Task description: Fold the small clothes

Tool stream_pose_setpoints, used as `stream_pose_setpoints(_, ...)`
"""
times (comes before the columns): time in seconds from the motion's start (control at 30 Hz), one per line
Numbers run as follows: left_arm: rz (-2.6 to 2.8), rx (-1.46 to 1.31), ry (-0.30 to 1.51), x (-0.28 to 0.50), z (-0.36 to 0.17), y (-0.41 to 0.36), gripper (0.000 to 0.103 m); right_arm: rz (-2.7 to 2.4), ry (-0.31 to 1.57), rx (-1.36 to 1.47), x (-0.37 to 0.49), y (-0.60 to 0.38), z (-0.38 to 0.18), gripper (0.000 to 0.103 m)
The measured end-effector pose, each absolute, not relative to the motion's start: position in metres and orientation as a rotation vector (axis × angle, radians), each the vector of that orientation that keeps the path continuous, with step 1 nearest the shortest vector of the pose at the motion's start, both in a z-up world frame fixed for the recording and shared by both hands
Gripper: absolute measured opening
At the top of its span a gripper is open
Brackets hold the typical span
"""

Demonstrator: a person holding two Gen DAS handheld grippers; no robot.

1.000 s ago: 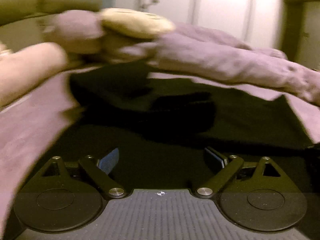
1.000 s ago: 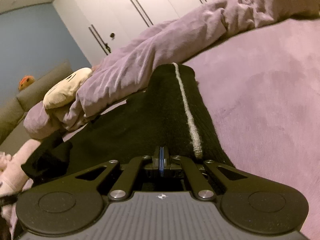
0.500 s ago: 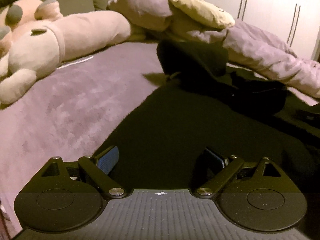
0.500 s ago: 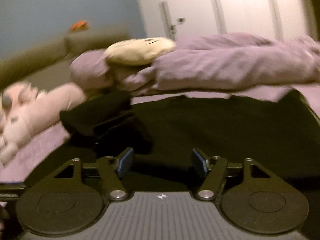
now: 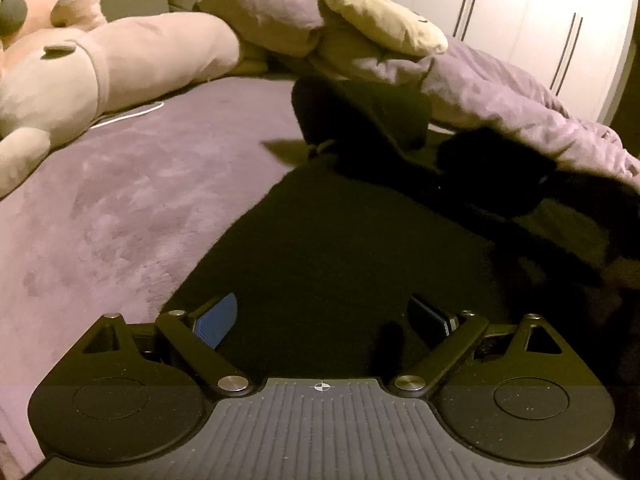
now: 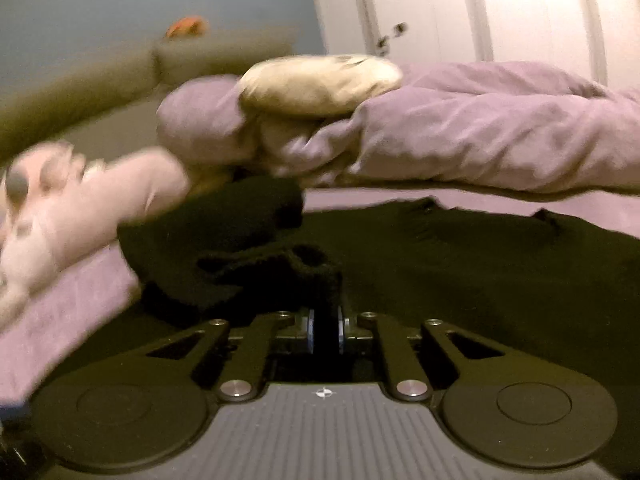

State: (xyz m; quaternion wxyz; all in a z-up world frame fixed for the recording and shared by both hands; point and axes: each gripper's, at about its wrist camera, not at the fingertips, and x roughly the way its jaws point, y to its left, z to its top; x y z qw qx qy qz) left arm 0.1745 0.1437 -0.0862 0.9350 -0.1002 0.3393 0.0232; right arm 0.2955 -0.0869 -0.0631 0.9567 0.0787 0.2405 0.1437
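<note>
The right gripper [image 6: 324, 330] has just pinched a lump of the black knit garment [image 6: 460, 256] spread on the purple bed [image 6: 60, 312], while the left gripper [image 5: 322, 322] waits wide open and empty above its near edge.

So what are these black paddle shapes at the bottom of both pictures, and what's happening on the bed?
They are hand-held pinching tools, one in each of a person's hands, each carrying a camera that looks forward along its two fingers. One picture is from the left gripper, which stands open with nothing between its fingers. The other is from the right gripper; its jaws have just been closing and now pinch an edge of the black garment. That garment lies spread on a purple bed, beside a pink plush toy.
</note>
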Motion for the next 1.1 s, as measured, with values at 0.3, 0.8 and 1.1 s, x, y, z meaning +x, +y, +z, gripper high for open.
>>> stream_pose_setpoints(0.3, 0.032, -0.174, 0.677, 0.186, -0.078, 0.127, 0.096, -0.081, 0.313, 0.645, 0.239, -0.223, -0.042, 0.009)
stream_pose_setpoints(0.8, 0.054, -0.100, 0.695, 0.243, -0.082, 0.104, 0.096, -0.102, 0.506, 0.814, 0.257, -0.271, -0.096, 0.028)
stream_pose_setpoints(1.1, 0.075, -0.047, 0.694, 0.260, -0.085, 0.089, 0.096, -0.111, 0.489, 0.511, 0.271, -0.246, -0.064, 0.010)
